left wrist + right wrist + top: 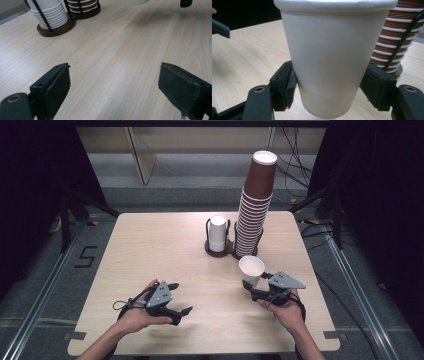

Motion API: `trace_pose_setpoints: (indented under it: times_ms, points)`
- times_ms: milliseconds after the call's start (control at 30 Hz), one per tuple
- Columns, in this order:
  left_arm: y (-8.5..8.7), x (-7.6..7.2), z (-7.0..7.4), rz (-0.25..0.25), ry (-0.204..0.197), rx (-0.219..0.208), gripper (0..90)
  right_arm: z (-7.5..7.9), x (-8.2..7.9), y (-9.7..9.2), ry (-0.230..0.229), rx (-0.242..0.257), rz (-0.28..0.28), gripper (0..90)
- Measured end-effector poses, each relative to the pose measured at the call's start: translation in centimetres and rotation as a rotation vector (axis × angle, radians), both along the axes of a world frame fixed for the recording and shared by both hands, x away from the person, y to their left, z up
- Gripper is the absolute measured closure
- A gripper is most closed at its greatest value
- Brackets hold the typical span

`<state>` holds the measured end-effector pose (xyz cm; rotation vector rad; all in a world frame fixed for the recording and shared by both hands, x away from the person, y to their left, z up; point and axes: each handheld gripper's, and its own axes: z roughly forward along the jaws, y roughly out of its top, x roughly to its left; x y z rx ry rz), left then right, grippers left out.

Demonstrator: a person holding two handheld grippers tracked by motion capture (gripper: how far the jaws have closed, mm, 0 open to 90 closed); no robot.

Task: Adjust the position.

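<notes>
My left gripper [180, 298] sat low over the near left part of the table [150, 245], its jaws spread well apart with nothing but bare wood between them. In the left gripper view the short stack of white cups [51, 15] in its dark round holder [56, 28] stood ahead of my jaws and off to their left, well apart from them, and the tall stack of brown cups [82, 5] rose just beside it.

My right gripper [254, 288] was over the near right part of the table, clamped on a single white cup [251, 270]. In the right gripper view the two pads pressed on the lower part of the cup's wall [332, 57] from either side, and the cup stood upright with its mouth up. Just behind the cup, slightly to its right, rose the brown stack [397, 37], a black wire of the holder running up its side.
</notes>
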<state>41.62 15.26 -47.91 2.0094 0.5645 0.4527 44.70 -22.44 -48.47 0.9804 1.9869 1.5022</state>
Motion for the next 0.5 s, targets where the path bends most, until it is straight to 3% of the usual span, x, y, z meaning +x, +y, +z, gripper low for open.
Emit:
trace_pose_setpoints:
  times_ms: [67,100,133,167,233,267,300,333,367,433,500]
  points:
    - [0.1,-0.1,0.0,0.030,-0.005,-0.015,10.4,0.0,0.1,-0.2,0.005,-0.003,0.001,33.2]
    - [0.2,0.0,0.0,0.036,-0.003,-0.014,10.5,0.0,0.5,-0.5,-0.037,-0.036,-0.009,33.2]
    - [0.1,0.0,0.0,0.040,-0.003,-0.021,10.5,-0.1,0.6,-0.5,-0.056,-0.023,-0.026,33.2]
    - [0.1,-0.1,0.0,0.051,-0.008,-0.027,10.5,-0.1,0.5,-0.5,-0.019,-0.008,-0.030,33.2]
    - [0.1,0.0,-0.1,0.057,-0.008,-0.033,10.7,-0.2,0.6,-0.6,-0.017,0.004,-0.048,33.2]
    - [0.1,-0.1,-0.1,0.061,-0.011,-0.032,10.7,-0.2,0.9,-0.9,-0.055,-0.029,-0.064,33.2]
    - [0.1,-0.1,-0.1,0.065,-0.010,-0.026,10.8,-0.3,1.0,-0.9,-0.060,-0.025,-0.081,33.2]
    - [0.1,0.0,-0.2,0.061,-0.005,-0.033,10.9,-0.3,1.0,-0.8,-0.021,-0.017,-0.079,33.1]
    - [0.1,0.0,-0.3,0.059,-0.005,-0.034,10.8,-0.4,1.2,-1.0,-0.043,-0.025,-0.086,33.2]
    - [0.0,0.0,-0.4,0.063,-0.003,-0.033,10.9,-0.6,1.1,-0.9,0.006,-0.004,-0.124,33.1]
    - [0.1,0.0,-0.3,0.069,-0.005,-0.022,11.0,-0.7,1.3,-1.1,0.005,-0.021,-0.125,33.1]
